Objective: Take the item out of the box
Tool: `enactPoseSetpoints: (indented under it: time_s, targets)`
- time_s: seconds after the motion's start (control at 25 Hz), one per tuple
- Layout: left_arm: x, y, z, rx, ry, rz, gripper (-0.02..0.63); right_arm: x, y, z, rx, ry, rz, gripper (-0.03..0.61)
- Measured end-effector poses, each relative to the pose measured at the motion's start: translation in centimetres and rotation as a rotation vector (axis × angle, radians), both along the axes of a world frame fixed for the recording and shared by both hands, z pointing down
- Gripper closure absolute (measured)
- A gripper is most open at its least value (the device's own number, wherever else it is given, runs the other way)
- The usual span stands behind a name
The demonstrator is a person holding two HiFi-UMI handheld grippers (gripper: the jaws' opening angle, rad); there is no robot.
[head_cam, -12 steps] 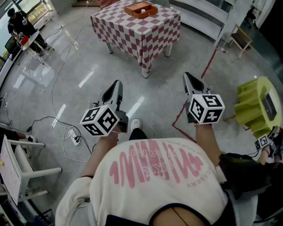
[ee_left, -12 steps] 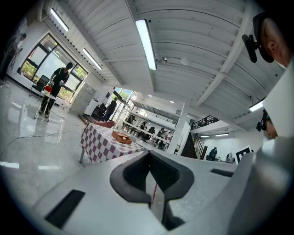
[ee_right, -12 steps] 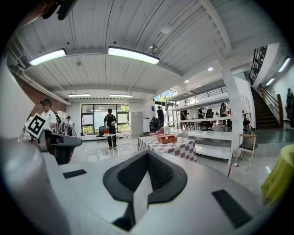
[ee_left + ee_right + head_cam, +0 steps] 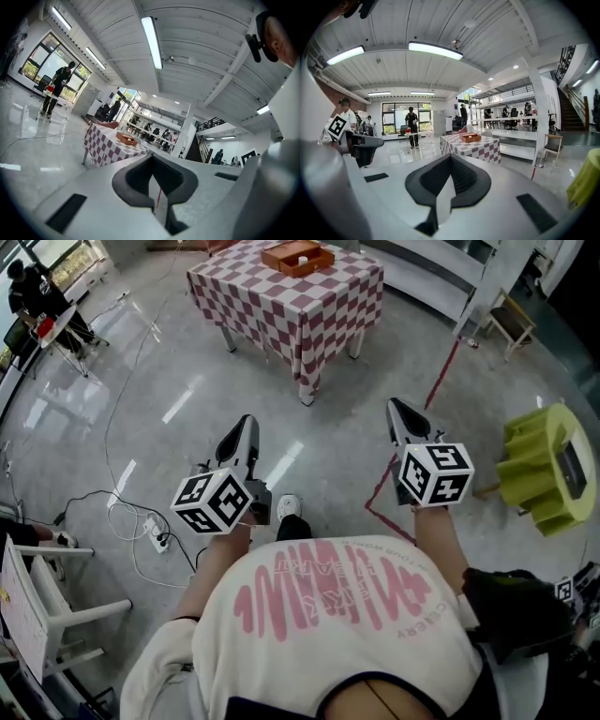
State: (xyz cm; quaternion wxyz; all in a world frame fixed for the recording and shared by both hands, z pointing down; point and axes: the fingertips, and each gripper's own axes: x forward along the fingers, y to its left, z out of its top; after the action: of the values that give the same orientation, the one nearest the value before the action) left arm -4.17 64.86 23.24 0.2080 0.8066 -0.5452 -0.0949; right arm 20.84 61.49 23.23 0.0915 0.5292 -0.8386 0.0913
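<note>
2 empty grippers, left gripper [image 4: 246, 423] and right gripper [image 4: 396, 409], are hovering with fingers [image 4: 469, 182] pressed together, likely because the box [image 4: 284, 262] holding the item [image 4: 303, 260] is sitting on the checkered counter [image 4: 309, 310] well ahead, still beyond reach.
</note>
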Motion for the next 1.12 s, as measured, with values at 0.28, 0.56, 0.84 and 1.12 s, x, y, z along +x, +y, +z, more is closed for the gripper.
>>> enactPoseSetpoints:
  time_s: [0.28,0.56,0.84,1.12]
  targets:
    - [-1.6,-6.3,-0.1,0.001,0.002,0.018,0.606,-1.6,-5.9,0.1,-0.012,-0.01,0.016,0.572]
    - [-4.7,-14.0,-3.4,0.06,-0.001,0.036,0.606,-4.4,-13.1,-2.9,0.044,-0.071,0.039,0.572]
    - [-8.3,-20.3,-5.4,0.092,-0.002,0.051,0.606,-8.4,-18.6,-4.8,0.077,-0.05,0.029,0.572]
    - [-10.1,-24.6,-5.0,0.104,0.004,0.09,0.606,-10.3,-21.7,-4.0,0.081,-0.031,0.058,0.572]
